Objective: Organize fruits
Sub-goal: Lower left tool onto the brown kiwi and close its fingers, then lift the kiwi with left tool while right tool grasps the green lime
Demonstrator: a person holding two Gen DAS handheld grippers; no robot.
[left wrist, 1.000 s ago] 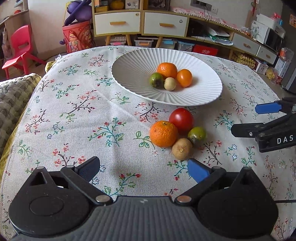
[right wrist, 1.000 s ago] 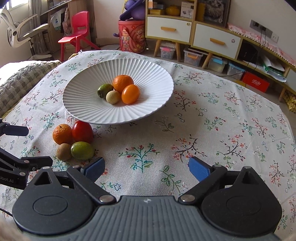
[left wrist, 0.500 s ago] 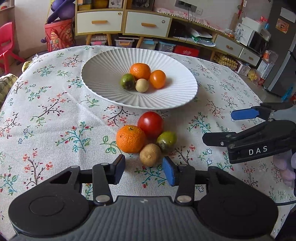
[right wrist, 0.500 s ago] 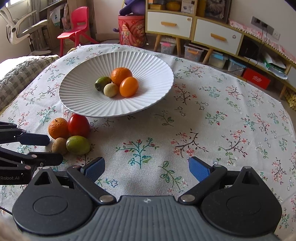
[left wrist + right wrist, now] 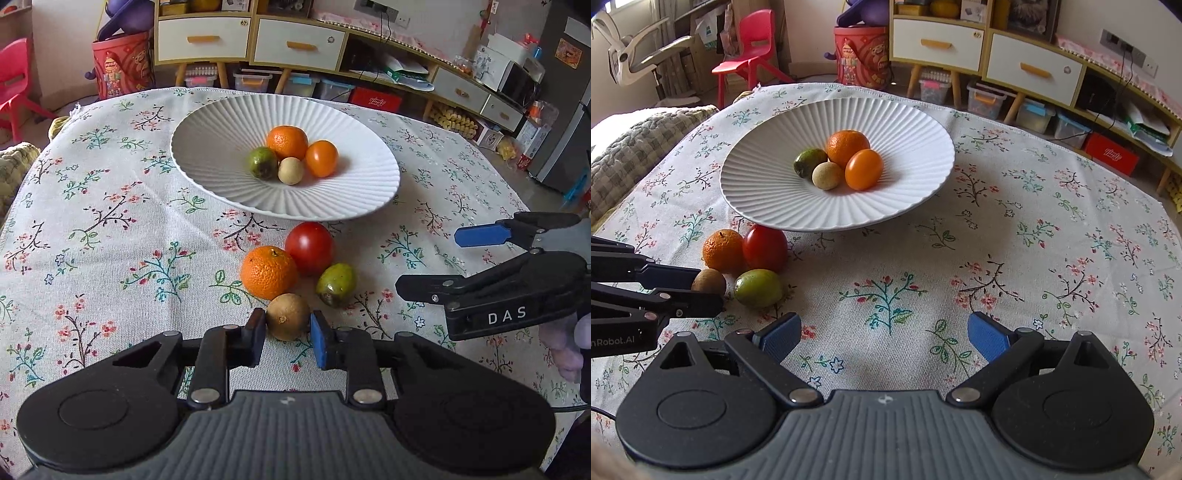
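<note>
floral cloth, brown fruit in my left grip

flowered tablecloth [image 5: 110,229] covers the table, with drawers and storage boxes behind it. on it i see a white ribbed plate [image 5: 207,162] holding an orange, a green fruit, a small pale round fruit and a smaller smooth orange fruit. just in front of the plate lie four more fruits bunched together: a red tomato [image 5: 309,248], a mandarin [image 5: 268,272], a green fruit [image 5: 336,285] and a brown fruit [image 5: 287,321]. my left gripper [image 5: 288,338] is closed on the brown fruit, one pad on each side, the fruit at table level. my right gripper [image 5: 884,334] hangs over bare cloth, well to the right of the cluster, jaws spread wide and holding nothing.
</note>
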